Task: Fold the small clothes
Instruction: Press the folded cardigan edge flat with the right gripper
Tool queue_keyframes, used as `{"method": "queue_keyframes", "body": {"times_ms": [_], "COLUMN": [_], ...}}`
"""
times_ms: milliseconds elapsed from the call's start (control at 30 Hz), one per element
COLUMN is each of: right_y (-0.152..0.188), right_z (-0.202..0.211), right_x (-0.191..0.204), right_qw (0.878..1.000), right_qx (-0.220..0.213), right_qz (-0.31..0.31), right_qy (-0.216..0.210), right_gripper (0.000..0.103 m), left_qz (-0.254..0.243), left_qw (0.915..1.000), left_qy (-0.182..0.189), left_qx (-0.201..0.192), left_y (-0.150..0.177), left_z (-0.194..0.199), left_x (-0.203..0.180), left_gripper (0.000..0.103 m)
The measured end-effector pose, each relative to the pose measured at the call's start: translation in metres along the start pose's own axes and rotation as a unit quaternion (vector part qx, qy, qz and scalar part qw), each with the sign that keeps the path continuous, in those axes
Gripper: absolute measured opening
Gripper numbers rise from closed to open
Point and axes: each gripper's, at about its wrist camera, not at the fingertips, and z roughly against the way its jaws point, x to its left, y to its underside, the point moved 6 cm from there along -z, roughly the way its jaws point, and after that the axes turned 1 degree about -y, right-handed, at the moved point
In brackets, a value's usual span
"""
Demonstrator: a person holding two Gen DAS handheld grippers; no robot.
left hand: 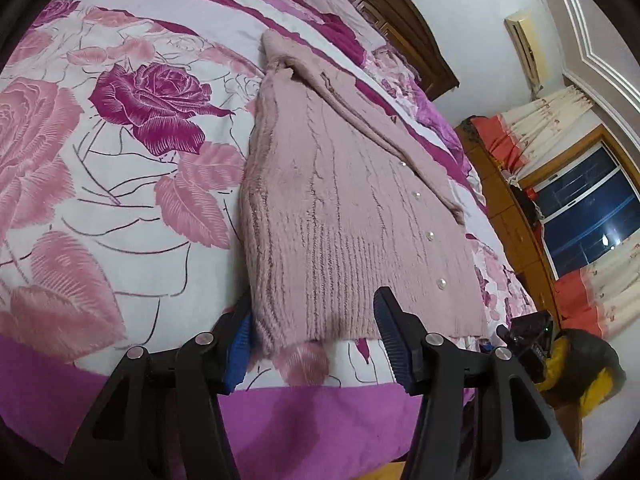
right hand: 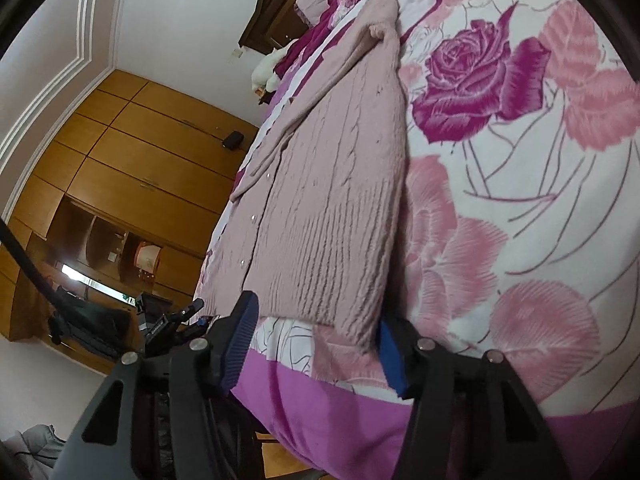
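Note:
A pale pink cable-knit cardigan (left hand: 340, 200) with pearl buttons (left hand: 430, 235) lies flat on the rose-print bed sheet (left hand: 120, 160), one sleeve folded across its chest. My left gripper (left hand: 316, 344) stands open at the hem's left corner. The knit covers part of the left pad, and the right pad hovers over the ribbed hem. In the right wrist view the same cardigan (right hand: 340, 200) lies on the sheet (right hand: 520, 200). My right gripper (right hand: 316, 344) straddles the hem's right corner with its jaws apart. The fabric hides part of its right pad.
The bed's purple front border (left hand: 300, 420) drops off just below the hem. A dark wooden headboard (left hand: 400, 20) and a pillow (left hand: 332, 0) lie beyond the collar. A window (left hand: 588, 208) with curtains, a black and yellow bag (left hand: 580, 368) and a wooden wardrobe (right hand: 140, 160) flank the bed.

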Motion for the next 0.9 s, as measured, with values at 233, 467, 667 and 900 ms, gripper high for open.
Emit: {"method": "queue_keyframes", "body": {"times_ms": [233,467,667,900], "right_y": [0.002,0.000,-0.001,-0.003], "right_z": [-0.011,-0.012,-0.019,-0.014], "right_x": [0.000,-0.015,-0.008,-0.010], "right_qw": [1.000,0.999,0.998,0.997], "right_qx": [0.002,-0.016,-0.025,-0.041], "right_qz": [-0.005,-0.025,-0.014,-0.012], "right_qy": [0.002,0.041,0.053,0.059], "right_gripper": [0.051,0.009,0.008,0.008], "left_qz": [-0.006,0.000,0.024,0.022], "left_qw": [0.9997,0.9994,0.9988,0.9971], "left_qy": [-0.021,-0.022,-0.014,-0.055], "left_qx": [-0.015,-0.028,-0.041,-0.047], "left_y": [-0.010,-0.010,-0.008,-0.008], "left_z": [-0.009,-0.006,0.003,0.001], "left_x": [-0.004,-0.001,0.005,0.014], "left_gripper": [0.033,0.031,0.029,0.000]}}
